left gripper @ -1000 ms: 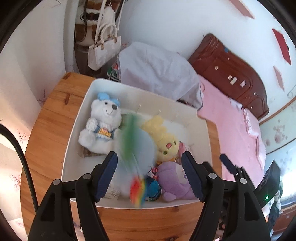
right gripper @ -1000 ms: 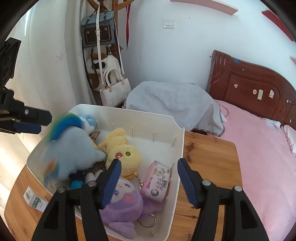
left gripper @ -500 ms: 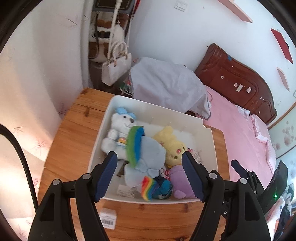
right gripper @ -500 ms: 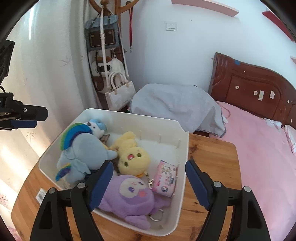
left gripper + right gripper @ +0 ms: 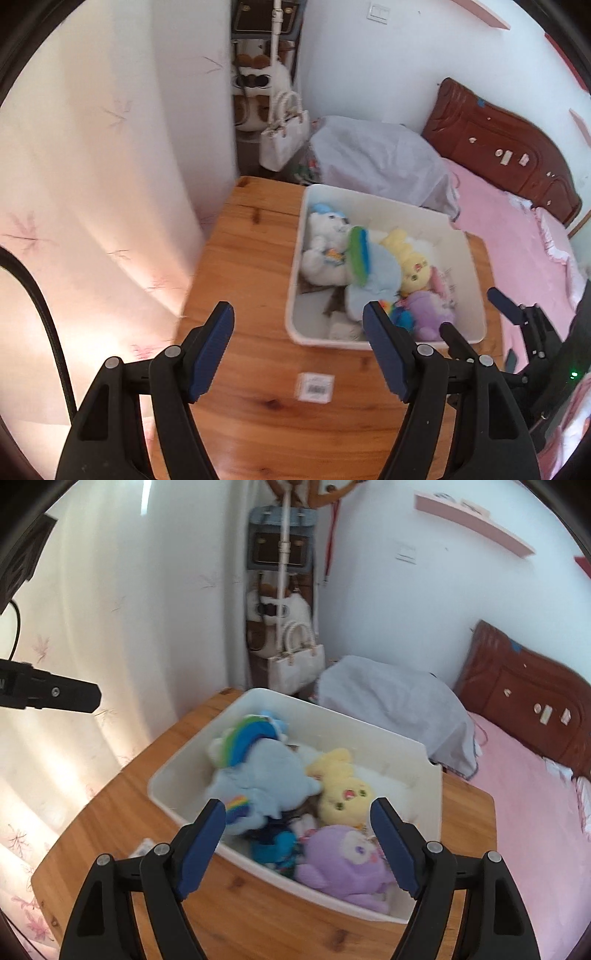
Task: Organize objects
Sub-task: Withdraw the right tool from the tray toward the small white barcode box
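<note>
A white bin (image 5: 373, 201) (image 5: 177, 764) stands on a wooden table (image 5: 243, 258) (image 5: 110, 812). In it lie a white bear (image 5: 325, 243), a blue pony with a rainbow mane (image 5: 373, 269) (image 5: 258, 771), a yellow chick (image 5: 410, 264) (image 5: 341, 794) and a purple plush (image 5: 430, 314) (image 5: 351, 860). A small white box (image 5: 314, 386) lies on the table in front of the bin. My left gripper (image 5: 297, 347) is open and empty, above the table just over the box. My right gripper (image 5: 297, 842) is open and empty, above the bin's near edge.
A bed with pink sheets (image 5: 535, 812) and a dark wooden headboard (image 5: 498, 147) is on the right. A grey covered bundle (image 5: 391, 705) sits behind the table. A white handbag (image 5: 295, 664) hangs on a rack in the corner. A curtain (image 5: 92, 184) borders the left.
The blue pony has dropped into the bin and come to rest. Both grippers have pulled back and up from the bin; the small box has come into the left view.
</note>
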Demonstrator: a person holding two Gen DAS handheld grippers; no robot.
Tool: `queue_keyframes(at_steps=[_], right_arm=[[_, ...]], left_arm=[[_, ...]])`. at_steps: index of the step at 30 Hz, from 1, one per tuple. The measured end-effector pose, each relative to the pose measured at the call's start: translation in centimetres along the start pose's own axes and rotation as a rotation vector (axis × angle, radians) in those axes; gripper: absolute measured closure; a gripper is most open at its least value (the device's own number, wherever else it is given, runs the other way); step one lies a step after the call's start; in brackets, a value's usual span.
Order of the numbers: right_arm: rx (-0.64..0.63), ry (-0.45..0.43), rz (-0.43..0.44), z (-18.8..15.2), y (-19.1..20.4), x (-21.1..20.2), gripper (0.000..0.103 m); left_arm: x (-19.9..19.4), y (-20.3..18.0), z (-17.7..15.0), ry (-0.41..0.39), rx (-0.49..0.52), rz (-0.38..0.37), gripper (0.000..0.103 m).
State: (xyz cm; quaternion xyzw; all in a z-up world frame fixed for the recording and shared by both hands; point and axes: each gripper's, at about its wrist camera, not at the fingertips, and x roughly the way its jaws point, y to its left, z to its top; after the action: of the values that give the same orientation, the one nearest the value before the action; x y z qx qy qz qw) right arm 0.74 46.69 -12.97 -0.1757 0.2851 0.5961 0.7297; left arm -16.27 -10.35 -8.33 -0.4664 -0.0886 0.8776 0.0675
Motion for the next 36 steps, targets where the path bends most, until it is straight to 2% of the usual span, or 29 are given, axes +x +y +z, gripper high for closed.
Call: queue_keyframes(at_steps=[12,20,30,36], right_arm=[[0.115,0.061,0.055,0.6,5.4,-0.4,0.022],[0.225,0.145,0.094,0.5,7.3,1.2,0.022],[0.306,0.275,0.071,-0.9,10.0,4.3,0.022],[0.389,0.362,0.040,-2.3,10.4,6.5,0.022]], left_arm=[[-2.9,4.1,-1.7,-0.005,0.041,0.057,0.027],[-2.9,6.2,-2.5,0.033,0.062,0.015,0.027],[-0.7,8.1,-3.8,0.125,0.101,-0.043,0.027],[1.2,9.2,-4.5,0.178,0.115,-0.044,0.027]])
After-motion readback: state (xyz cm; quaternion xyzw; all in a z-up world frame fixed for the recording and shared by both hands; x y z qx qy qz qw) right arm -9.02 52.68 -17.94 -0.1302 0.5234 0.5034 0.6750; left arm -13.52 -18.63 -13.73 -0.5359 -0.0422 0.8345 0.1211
